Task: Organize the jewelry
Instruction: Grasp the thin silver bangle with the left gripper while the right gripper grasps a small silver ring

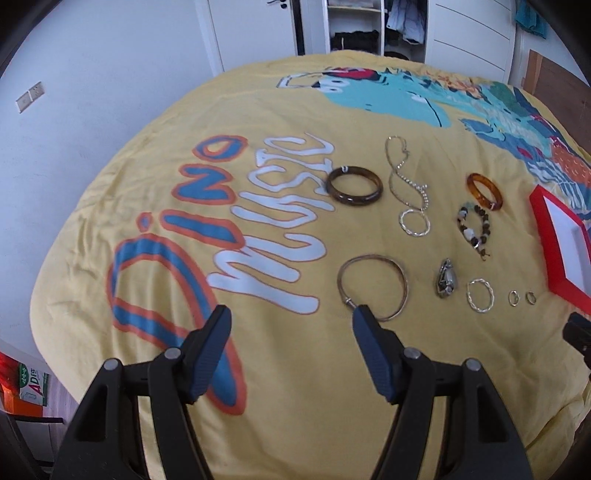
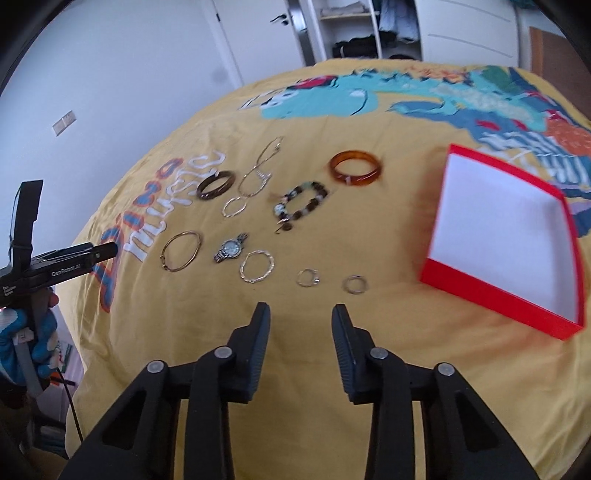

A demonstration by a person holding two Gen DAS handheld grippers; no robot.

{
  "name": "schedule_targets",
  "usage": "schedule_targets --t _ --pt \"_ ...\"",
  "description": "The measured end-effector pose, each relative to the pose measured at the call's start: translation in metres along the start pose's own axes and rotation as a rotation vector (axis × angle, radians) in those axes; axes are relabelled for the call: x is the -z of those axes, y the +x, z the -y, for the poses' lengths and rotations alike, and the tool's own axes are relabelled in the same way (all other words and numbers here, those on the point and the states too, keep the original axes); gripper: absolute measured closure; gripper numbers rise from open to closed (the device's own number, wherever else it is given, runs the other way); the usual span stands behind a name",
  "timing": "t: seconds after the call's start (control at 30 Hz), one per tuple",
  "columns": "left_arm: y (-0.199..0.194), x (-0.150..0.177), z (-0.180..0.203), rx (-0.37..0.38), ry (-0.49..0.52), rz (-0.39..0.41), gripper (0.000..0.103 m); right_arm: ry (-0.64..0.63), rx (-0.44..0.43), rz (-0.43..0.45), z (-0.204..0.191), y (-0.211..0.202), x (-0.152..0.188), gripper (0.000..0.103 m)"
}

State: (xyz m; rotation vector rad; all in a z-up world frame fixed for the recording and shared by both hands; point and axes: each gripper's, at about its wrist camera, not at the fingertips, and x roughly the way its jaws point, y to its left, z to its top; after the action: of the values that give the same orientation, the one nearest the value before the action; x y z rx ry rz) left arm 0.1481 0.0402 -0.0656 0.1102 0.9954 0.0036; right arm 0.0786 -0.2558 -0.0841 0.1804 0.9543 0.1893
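Jewelry lies spread on a yellow printed bedspread. There is a dark brown bangle, a chain necklace, an amber bangle, a beaded bracelet, a thin gold bangle, a watch, a twisted silver hoop and two small rings. An open red box with a white inside sits at the right. My right gripper hovers just short of the rings, jaws apart and empty. My left gripper is open and empty, its right fingertip over the gold bangle's near edge.
A white wall and door stand at the left, with an open wardrobe beyond the bed. A gloved hand holds the left gripper at the bed's left edge. Bare bedspread lies in front of both grippers.
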Motion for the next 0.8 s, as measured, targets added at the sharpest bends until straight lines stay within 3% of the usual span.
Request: schedule_targets --t 0.1,0.3,0.8 --pt "0.020 -0.005 0.005 0.011 0.004 -0.023 0.037 -0.008 -0.020 -0.032 0.000 0.025 -0.007 0.078" --pt "0.055 -0.010 0.015 0.037 0.009 -0.063 0.037 -0.027 -0.021 -0.066 0.001 0.061 -0.018 0.079" --pt "0.101 -0.006 0.023 0.036 -0.001 -0.110 0.041 -0.064 0.023 -0.101 0.004 0.103 -0.023 0.081"
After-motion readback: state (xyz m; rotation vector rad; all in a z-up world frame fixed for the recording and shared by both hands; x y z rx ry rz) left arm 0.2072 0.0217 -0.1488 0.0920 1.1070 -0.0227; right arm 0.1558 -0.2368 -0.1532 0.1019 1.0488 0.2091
